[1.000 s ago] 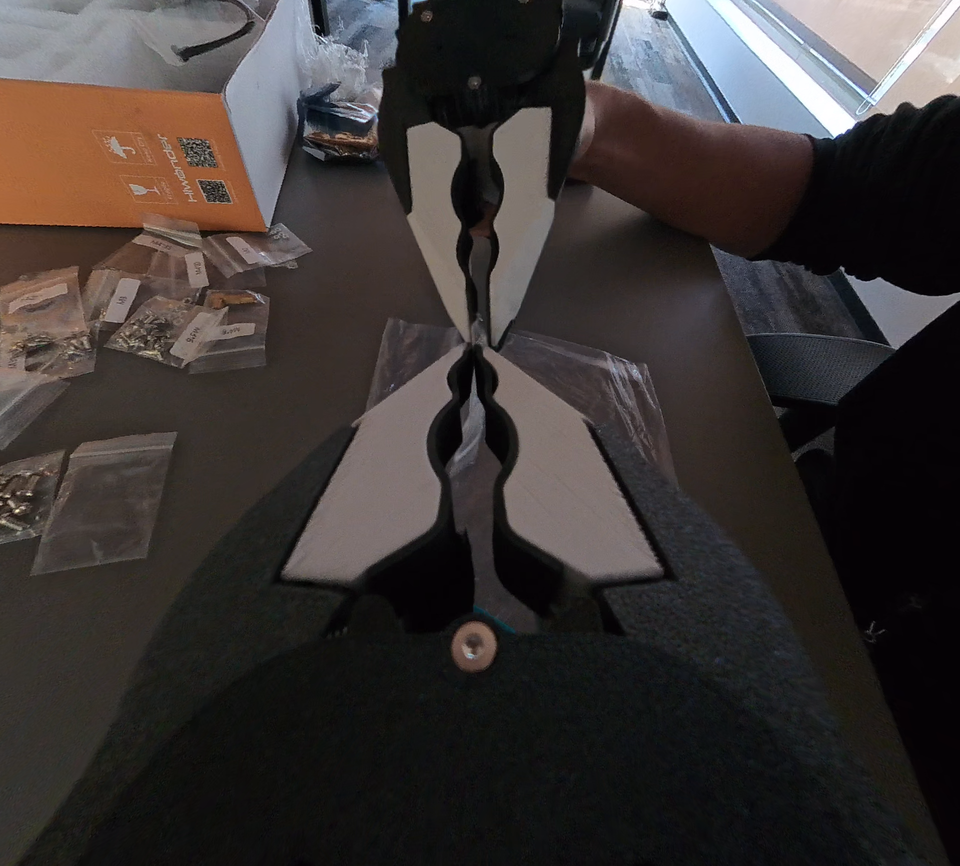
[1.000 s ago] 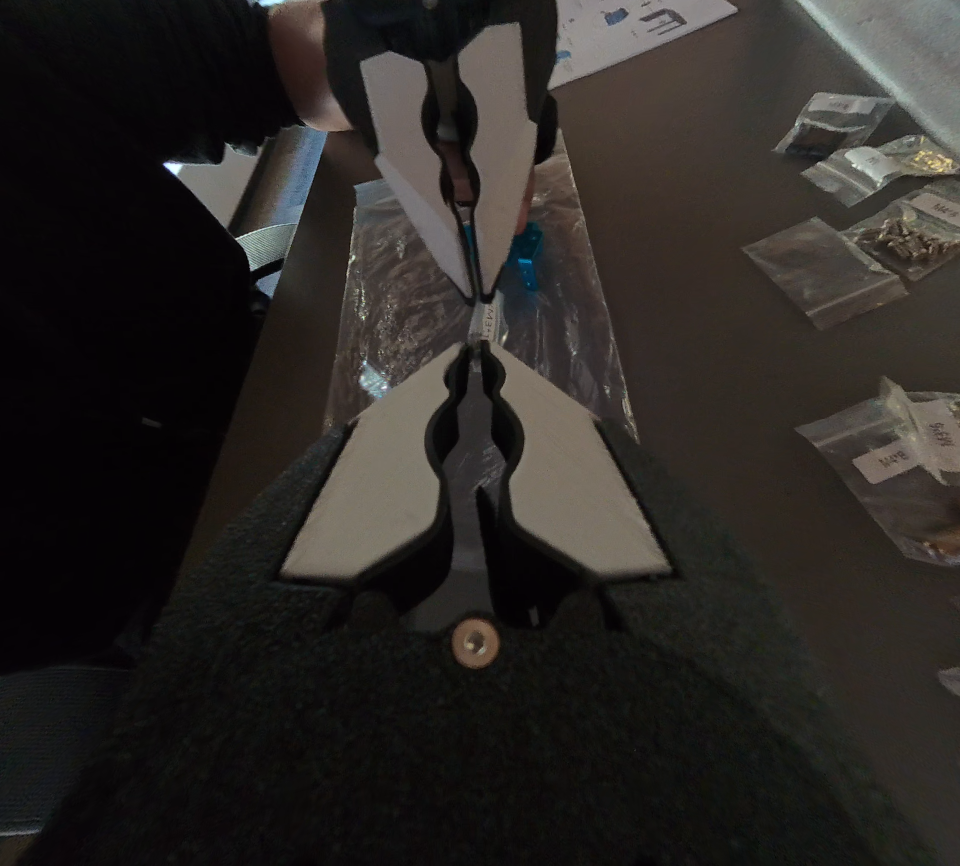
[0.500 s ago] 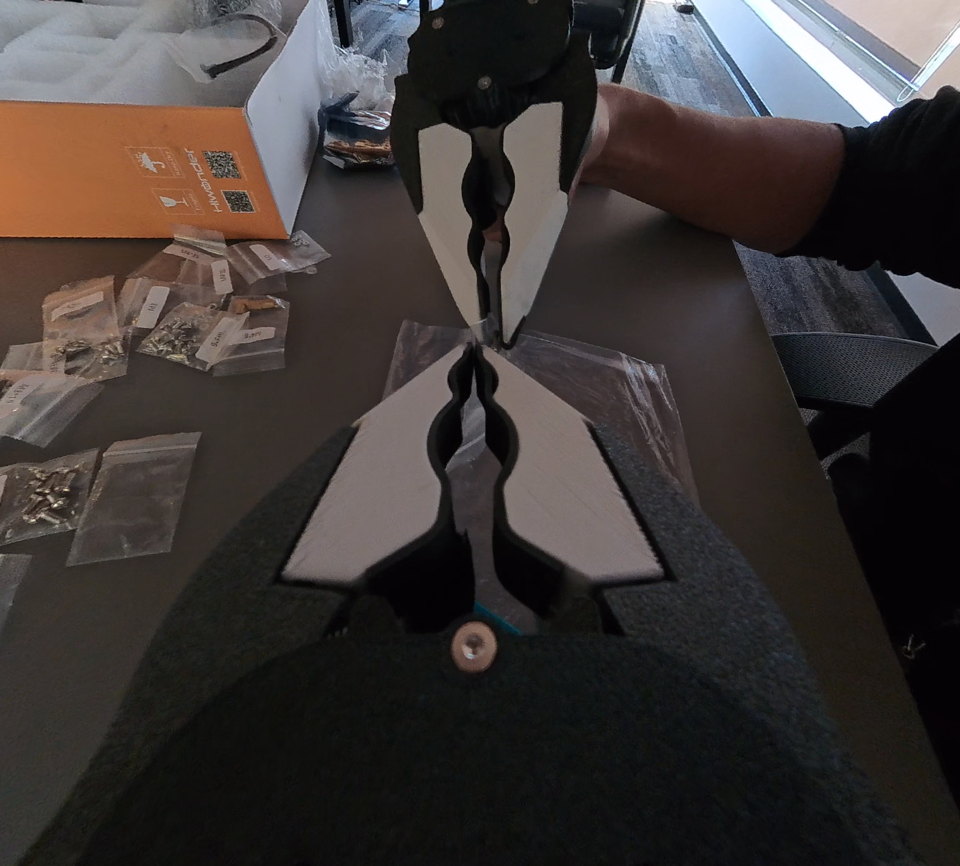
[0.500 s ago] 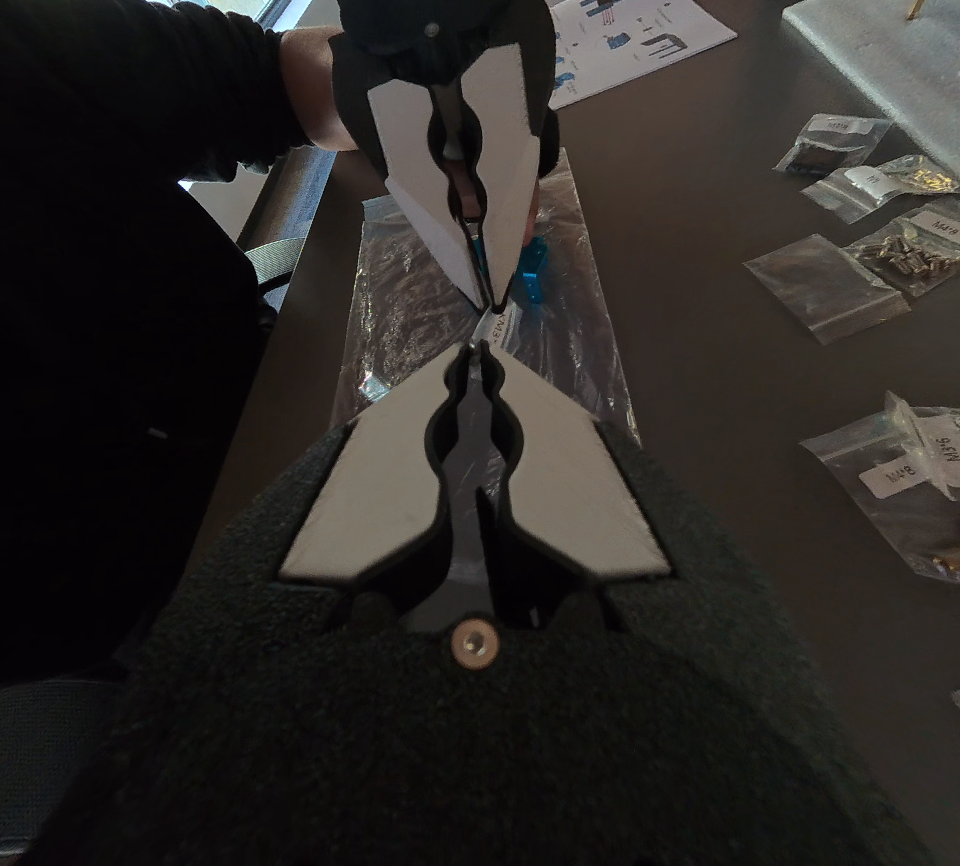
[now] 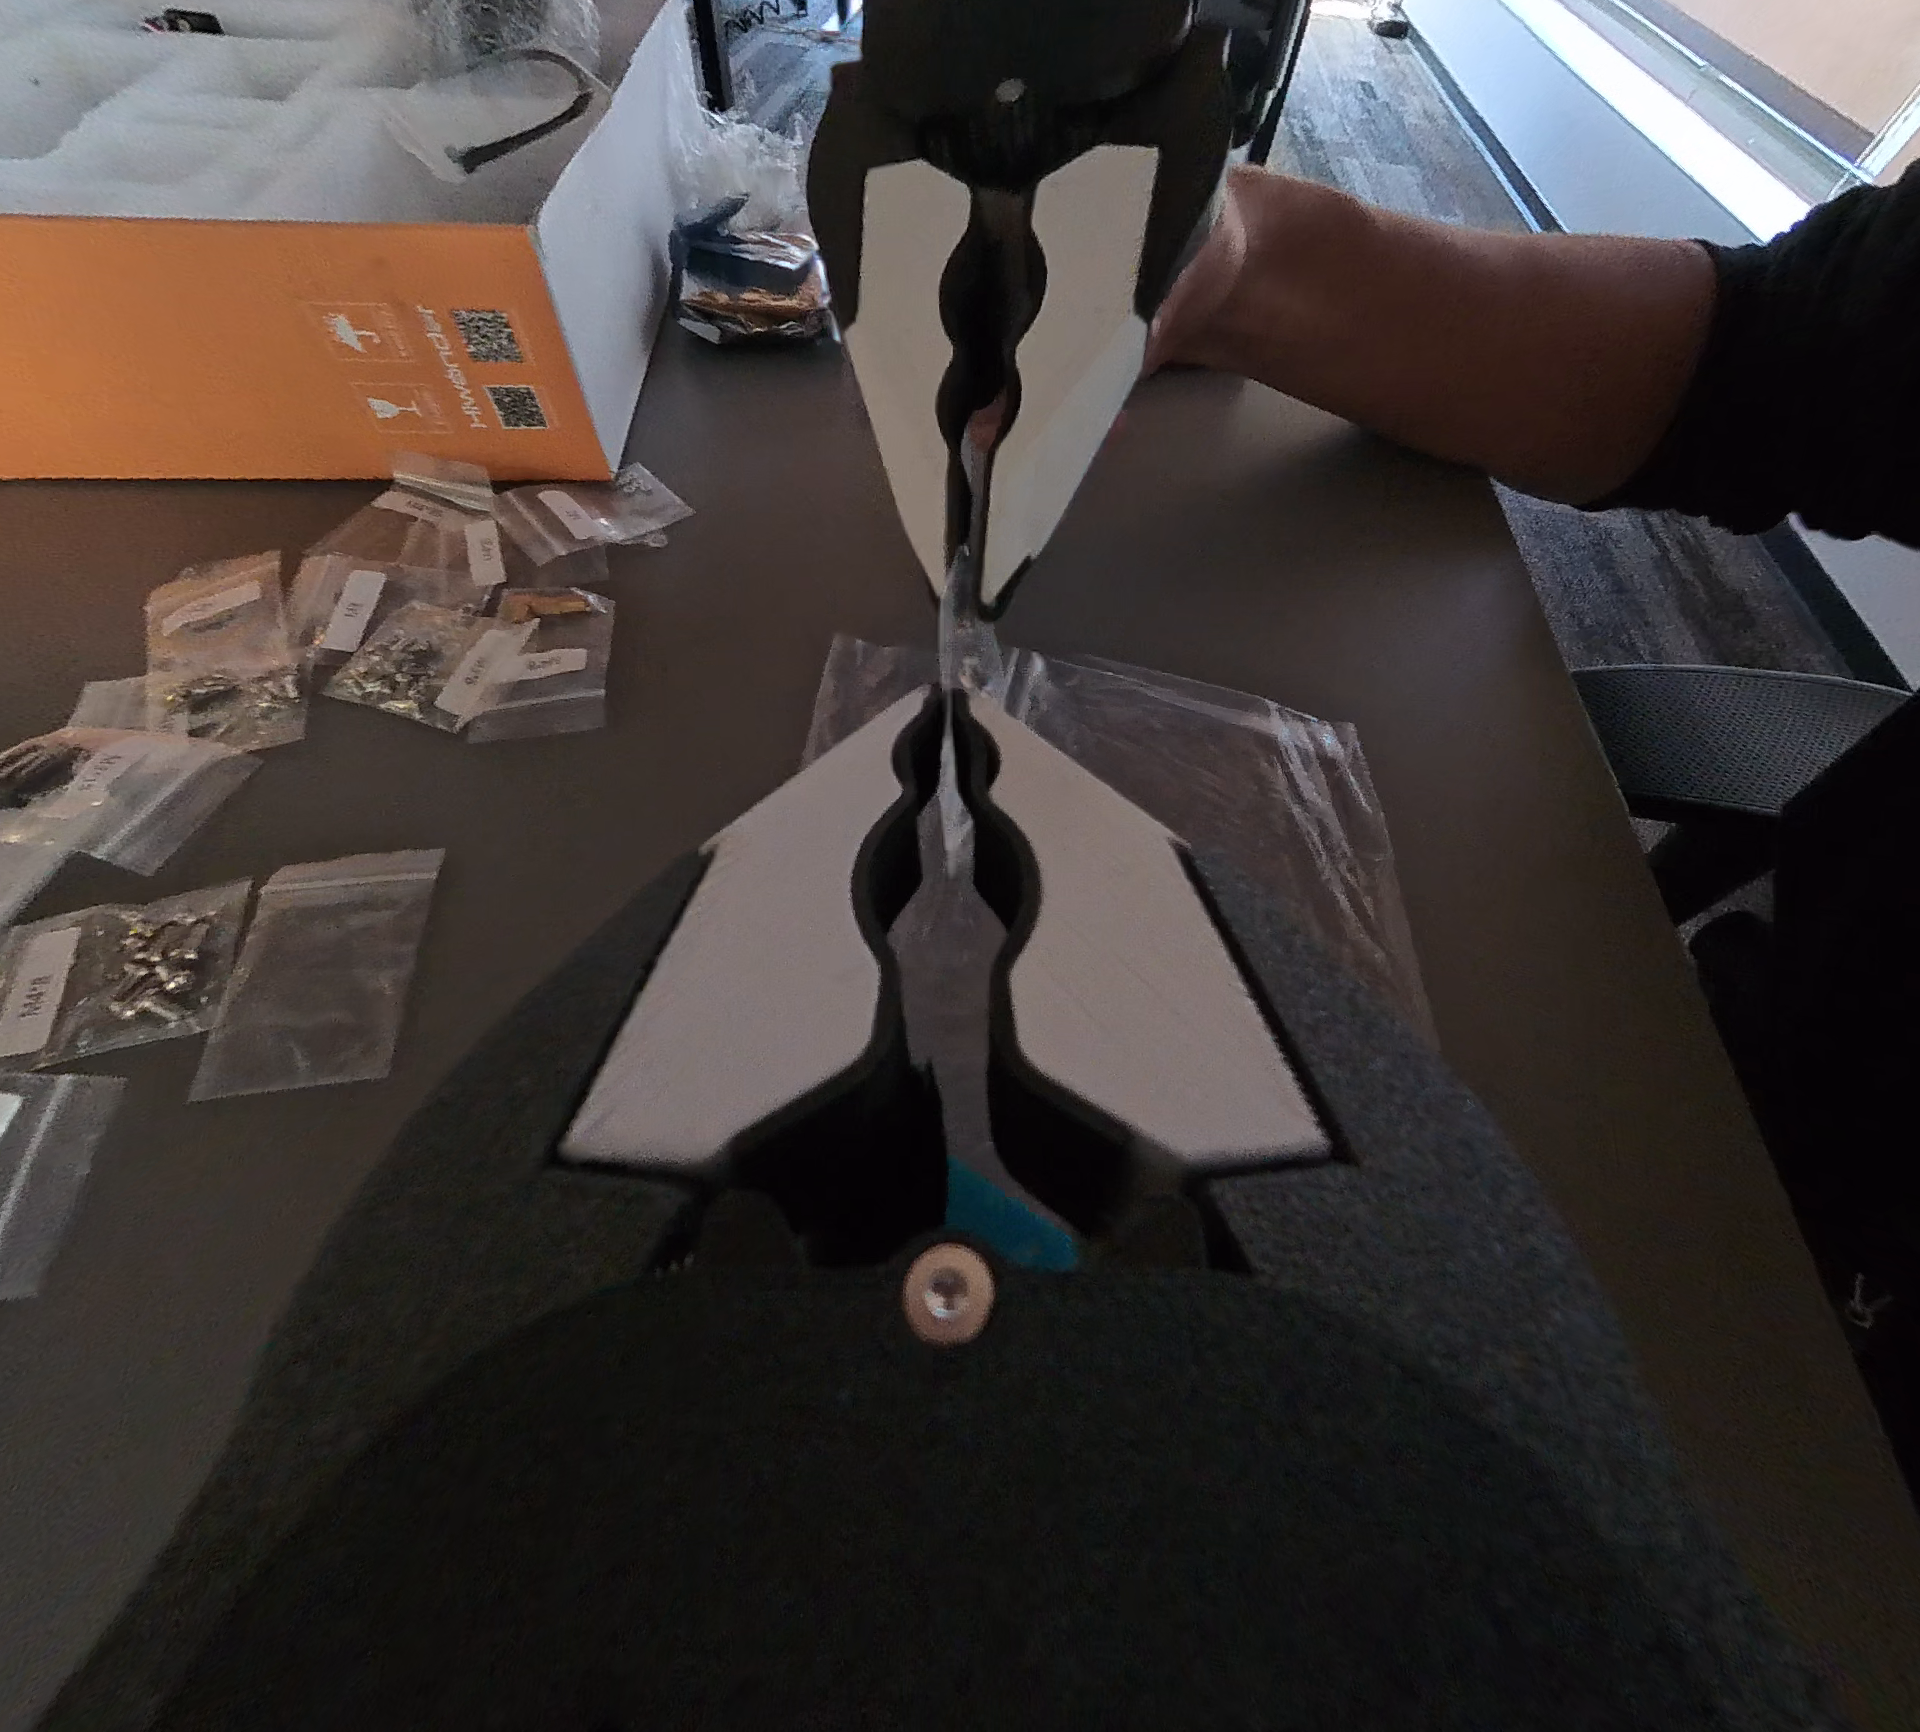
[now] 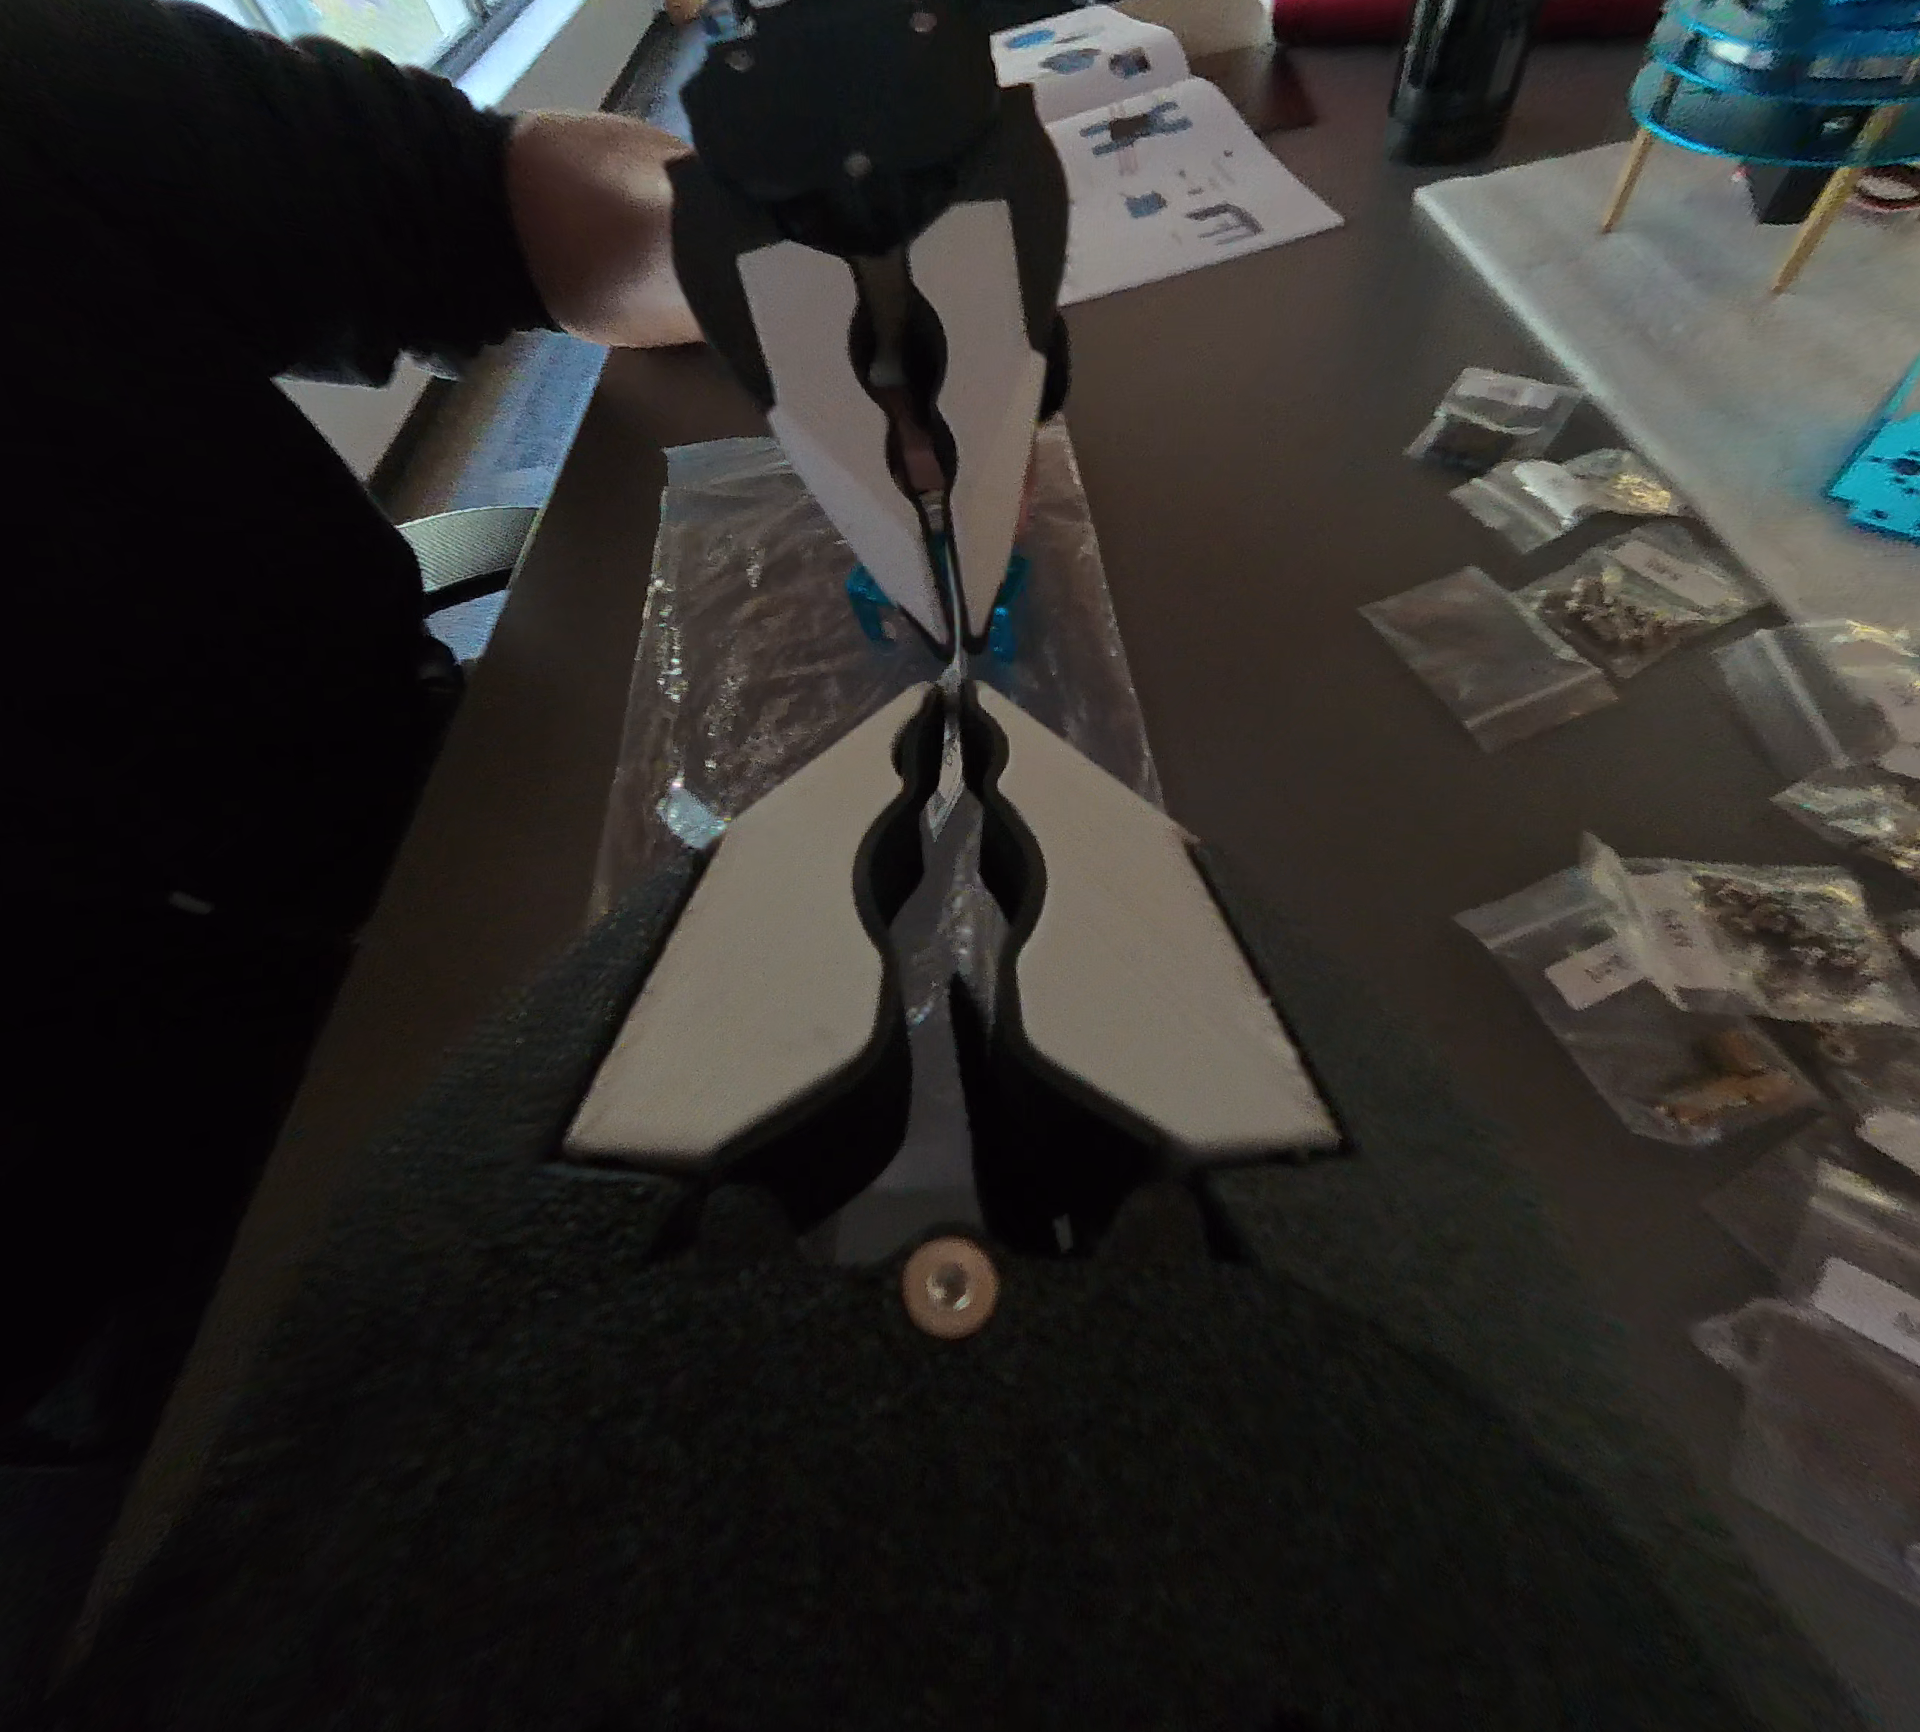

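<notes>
The left gripper (image 5: 948, 695) has its jaws pressed together on one edge of a clear plastic bag (image 5: 1195, 768), and the right gripper (image 5: 971, 607) faces it tip to tip, its jaws likewise closed on the same strip of film, so that the plastic is pinched from both ends and rises in a thin taut ridge between the two noses. Holding it this way lifts only the top edge off the dark table (image 5: 1195, 539) while the rest of the bag lies flat below. Left of the grippers in the left wrist view, small zip bags of screws (image 5: 416, 654) are scattered near an orange and white box (image 5: 312, 352) with white foam inside. The bag itself is long, transparent and wrinkled, catching glints of light; in the right wrist view a blue part (image 6: 1003, 617) shows under the left gripper's tip, though whether it sits inside the bag I cannot tell. To the right in that view lie more small bags (image 6: 1538, 633), an open booklet (image 6: 1174, 186) and a blue assembly on thin legs (image 6: 1787, 41).
</notes>
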A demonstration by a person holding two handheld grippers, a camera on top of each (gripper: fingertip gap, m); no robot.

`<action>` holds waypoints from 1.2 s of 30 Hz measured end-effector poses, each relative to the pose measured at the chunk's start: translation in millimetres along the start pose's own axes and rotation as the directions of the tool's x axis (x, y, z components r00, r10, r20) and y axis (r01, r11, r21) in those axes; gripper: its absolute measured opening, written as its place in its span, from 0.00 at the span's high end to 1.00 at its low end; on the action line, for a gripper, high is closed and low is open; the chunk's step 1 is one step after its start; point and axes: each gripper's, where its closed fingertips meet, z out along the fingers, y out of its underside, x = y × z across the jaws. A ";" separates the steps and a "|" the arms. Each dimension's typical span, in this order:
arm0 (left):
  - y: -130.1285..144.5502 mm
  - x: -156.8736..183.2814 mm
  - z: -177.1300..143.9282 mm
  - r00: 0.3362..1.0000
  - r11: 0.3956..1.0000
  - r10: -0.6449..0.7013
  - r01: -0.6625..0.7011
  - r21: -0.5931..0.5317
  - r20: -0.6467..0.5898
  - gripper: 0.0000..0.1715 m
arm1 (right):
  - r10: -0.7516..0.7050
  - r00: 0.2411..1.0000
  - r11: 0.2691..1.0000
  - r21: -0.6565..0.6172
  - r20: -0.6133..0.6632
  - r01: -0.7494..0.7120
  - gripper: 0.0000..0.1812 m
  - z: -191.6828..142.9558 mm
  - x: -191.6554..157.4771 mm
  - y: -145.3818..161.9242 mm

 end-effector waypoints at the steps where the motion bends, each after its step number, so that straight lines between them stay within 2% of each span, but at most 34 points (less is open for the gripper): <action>1: -0.3 -1.6 -0.4 1.000 1.000 -0.004 0.004 0.003 0.006 0.97 | 0.009 1.000 1.000 0.008 -0.006 -0.009 0.99 -1.7 1.8 -0.9; 3: -1.8 -1.7 -1.1 1.000 1.000 -0.024 0.024 0.014 -0.003 0.94 | 0.020 0.999 0.999 0.030 0.027 -0.021 0.99 -2.7 -3.3 -4.6; 5: -1.0 -3.0 -1.3 0.999 0.999 -0.036 0.036 0.011 -0.004 0.93 | 0.010 1.000 0.999 -0.039 -0.006 -0.011 0.99 -0.2 4.1 9.1; 7: -0.2 -2.7 -1.6 0.999 0.999 -0.038 0.038 0.011 -0.010 0.92 | 0.039 0.999 0.999 -0.003 0.034 -0.039 0.99 -1.2 -1.3 3.2; 9: 3.3 1.0 -0.4 0.999 0.999 -0.031 0.031 -0.008 -0.028 0.93 | 0.013 1.000 0.997 -0.074 0.000 -0.013 0.99 2.8 2.2 15.3; 17: 11.9 -4.2 1.0 1.000 0.999 -0.007 0.008 -0.053 0.006 0.92 | 0.020 1.000 0.998 -0.055 0.001 -0.020 0.99 1.6 2.4 11.9; 20: 9.3 -9.7 -5.8 1.000 0.998 -0.009 0.010 -0.056 0.019 0.90 | 0.030 0.999 1.000 -0.004 -0.023 -0.030 0.99 -7.2 8.4 2.6; 24: -1.4 -12.9 -14.8 0.999 1.000 -0.025 0.025 -0.005 0.027 0.88 | 0.097 0.995 0.988 0.121 -0.010 -0.096 0.99 -22.2 14.1 -16.8; 27: -6.4 -6.7 -13.4 0.999 0.999 -0.044 0.043 0.033 0.021 0.86 | 0.171 0.984 0.948 0.263 0.054 -0.179 0.99 -31.0 15.6 -36.6; 31: -18.9 -5.7 -10.7 0.997 0.985 -0.074 0.068 0.159 0.035 0.84 | 0.202 0.970 0.900 0.363 0.139 -0.239 0.99 -34.2 12.6 -49.8; 33: -25.8 -3.3 -11.9 0.993 0.967 -0.119 0.117 0.226 -0.002 0.84 | 0.190 0.968 0.891 0.387 0.162 -0.240 0.99 -33.8 8.6 -53.5; 36: -38.4 8.2 -18.5 0.968 0.926 -0.203 0.239 0.292 -0.147 0.84 | 0.149 0.977 0.889 0.412 0.153 -0.201 0.99 -32.3 3.7 -57.4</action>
